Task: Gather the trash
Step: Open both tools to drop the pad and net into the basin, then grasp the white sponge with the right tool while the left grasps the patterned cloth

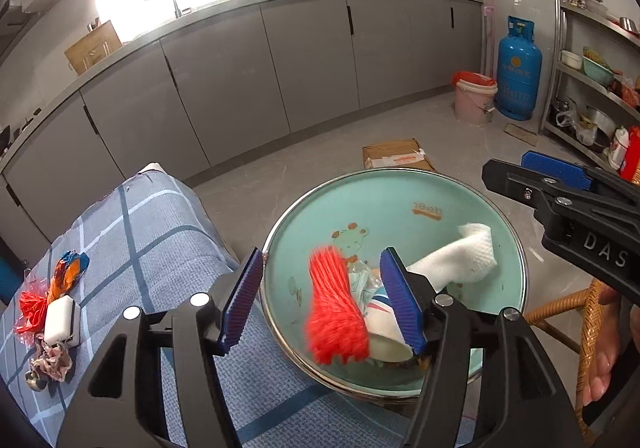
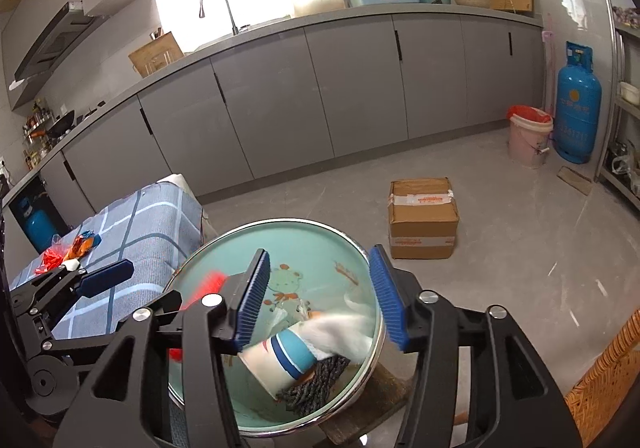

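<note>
A teal bowl [image 1: 400,192] with a metal rim holds collected trash: a red fibre bundle [image 1: 336,308], a white and blue paper cup [image 2: 280,360], a white tissue [image 1: 460,260] and a dark scrubber [image 2: 316,384]. My left gripper [image 1: 324,300] is open above the bowl's left side, the red bundle between its fingers, blurred. My right gripper [image 2: 316,296] is open above the bowl; it also shows in the left wrist view [image 1: 556,172]. More trash lies on the checked cloth [image 1: 160,232]: an orange-blue wrapper [image 1: 70,272], red plastic [image 1: 32,308], a white sponge [image 1: 60,320] and crumpled paper [image 1: 52,360].
Grey cabinets [image 2: 320,88] run along the back. A cardboard box [image 2: 422,218] stands on the floor, with a pink bucket [image 2: 528,136] and blue gas cylinder [image 2: 576,104] at the far right. A wicker chair [image 1: 588,308] sits beside the bowl. A metal shelf rack [image 1: 592,80] stands right.
</note>
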`<state>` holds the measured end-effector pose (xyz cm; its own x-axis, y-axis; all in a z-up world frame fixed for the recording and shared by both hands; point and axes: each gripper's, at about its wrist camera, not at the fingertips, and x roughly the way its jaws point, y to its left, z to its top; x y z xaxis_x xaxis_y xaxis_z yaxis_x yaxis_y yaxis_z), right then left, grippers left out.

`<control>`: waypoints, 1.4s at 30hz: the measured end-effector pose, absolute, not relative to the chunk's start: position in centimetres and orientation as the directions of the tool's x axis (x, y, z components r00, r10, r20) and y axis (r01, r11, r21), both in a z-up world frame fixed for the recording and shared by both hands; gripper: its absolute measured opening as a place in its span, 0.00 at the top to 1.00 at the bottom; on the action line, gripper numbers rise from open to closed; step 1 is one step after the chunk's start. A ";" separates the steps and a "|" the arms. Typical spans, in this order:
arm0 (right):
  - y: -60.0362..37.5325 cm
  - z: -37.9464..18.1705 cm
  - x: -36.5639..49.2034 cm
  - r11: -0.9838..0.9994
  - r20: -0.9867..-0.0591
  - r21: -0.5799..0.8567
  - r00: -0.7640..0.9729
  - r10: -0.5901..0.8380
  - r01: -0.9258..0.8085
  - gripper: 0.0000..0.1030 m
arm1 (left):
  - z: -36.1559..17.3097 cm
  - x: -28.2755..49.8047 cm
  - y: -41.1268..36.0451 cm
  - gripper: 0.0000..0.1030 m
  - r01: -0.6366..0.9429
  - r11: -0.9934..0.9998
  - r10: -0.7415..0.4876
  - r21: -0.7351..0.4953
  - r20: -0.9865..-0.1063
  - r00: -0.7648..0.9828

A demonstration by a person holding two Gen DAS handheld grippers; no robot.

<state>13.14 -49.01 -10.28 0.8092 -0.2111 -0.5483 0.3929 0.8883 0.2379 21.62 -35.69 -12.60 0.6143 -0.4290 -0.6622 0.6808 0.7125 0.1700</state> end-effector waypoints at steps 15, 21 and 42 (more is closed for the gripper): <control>-46.1 -9.4 12.1 0.885 -0.536 0.279 0.825 -0.179 0.373 0.38 | -11.7 21.3 -29.2 0.11 0.567 0.798 -0.336 0.203 -0.632 0.699; -41.9 -8.8 13.4 0.914 -0.532 0.279 0.840 -0.109 0.295 0.34 | -11.5 22.1 -22.0 0.08 0.444 0.865 -0.222 0.235 -0.614 0.758; -24.6 -6.5 22.2 0.986 -0.560 0.165 0.823 0.092 0.002 0.23 | -14.9 33.5 -2.0 0.08 0.171 0.983 -0.068 0.073 -0.712 0.699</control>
<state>22.16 -24.58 -6.53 0.8233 0.0920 -0.5600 0.0020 0.9863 0.1650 33.53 -2.01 -14.93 0.6991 -0.0684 -0.7118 0.1709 0.9825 0.0734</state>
